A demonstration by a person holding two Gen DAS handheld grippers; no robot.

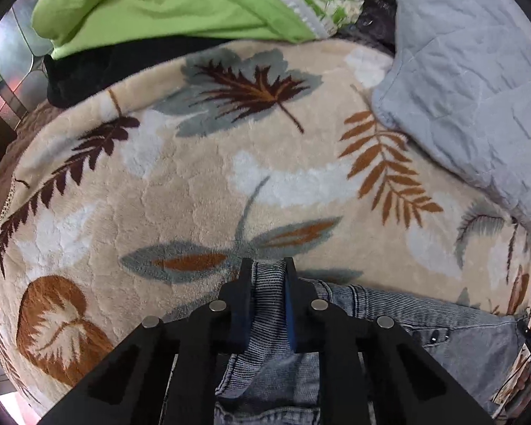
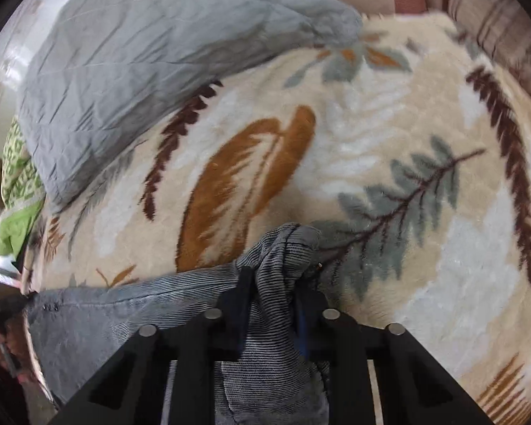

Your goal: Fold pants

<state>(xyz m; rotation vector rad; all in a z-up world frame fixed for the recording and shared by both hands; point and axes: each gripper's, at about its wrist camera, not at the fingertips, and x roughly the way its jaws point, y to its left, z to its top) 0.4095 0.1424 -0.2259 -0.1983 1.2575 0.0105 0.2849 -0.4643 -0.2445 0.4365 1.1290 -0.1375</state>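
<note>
Early stage, I'd judge: no fold visible yet. Left gripper [image 1: 268,265] clamped on pants [image 1: 442,322] edge; right gripper [image 2: 272,272] clamped on bunched denim. Pants stretch btwn both, low over leaf blanket [image 1: 201,184]. Folding itself left.

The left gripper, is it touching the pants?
Touching. The left wrist view shows the left gripper with both fingers pressed against a bunched fold of the pants.

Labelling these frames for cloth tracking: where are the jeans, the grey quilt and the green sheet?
jeans [image 1: 389,310]: left wrist view, waistband.
grey quilt [image 2: 152,53]: right wrist view, quilted middle.
green sheet [image 1: 152,3]: left wrist view, folded top.
</note>
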